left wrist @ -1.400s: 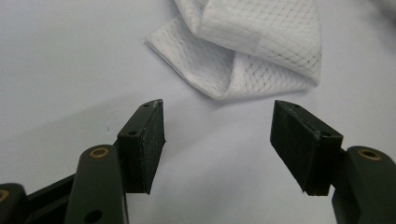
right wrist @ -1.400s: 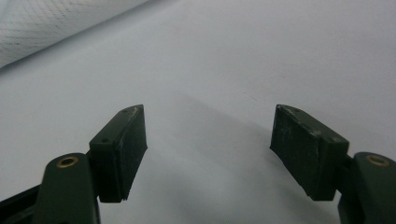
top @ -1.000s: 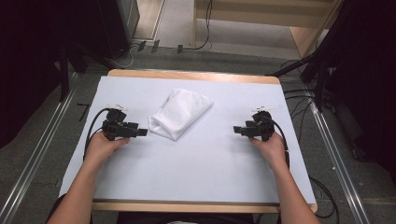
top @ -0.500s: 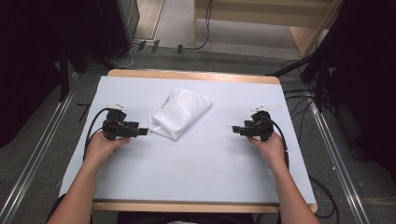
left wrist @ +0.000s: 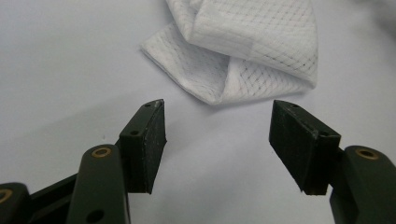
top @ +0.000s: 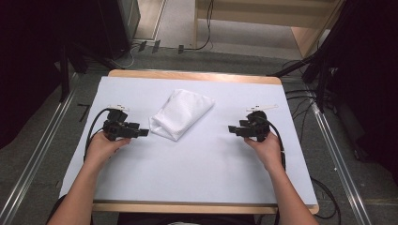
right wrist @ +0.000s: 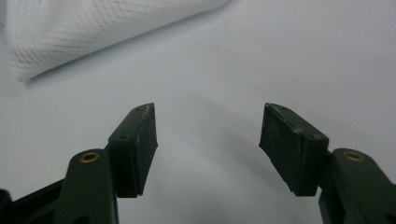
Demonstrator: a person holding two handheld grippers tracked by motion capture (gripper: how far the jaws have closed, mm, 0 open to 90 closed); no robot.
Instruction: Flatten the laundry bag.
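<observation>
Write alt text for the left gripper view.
The left gripper holds its two black jaws open and empty just short of a folded white mesh bag, which lies on a white table cover.

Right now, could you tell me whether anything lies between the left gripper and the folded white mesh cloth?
Nothing visible does. The left gripper is open and points at the near corner of the mesh cloth, with bare white table cover between its fingers and the cloth.

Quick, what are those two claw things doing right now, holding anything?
Left gripper: open, holding nothing.
Right gripper: open, holding nothing, jaws just closing slightly.
</observation>
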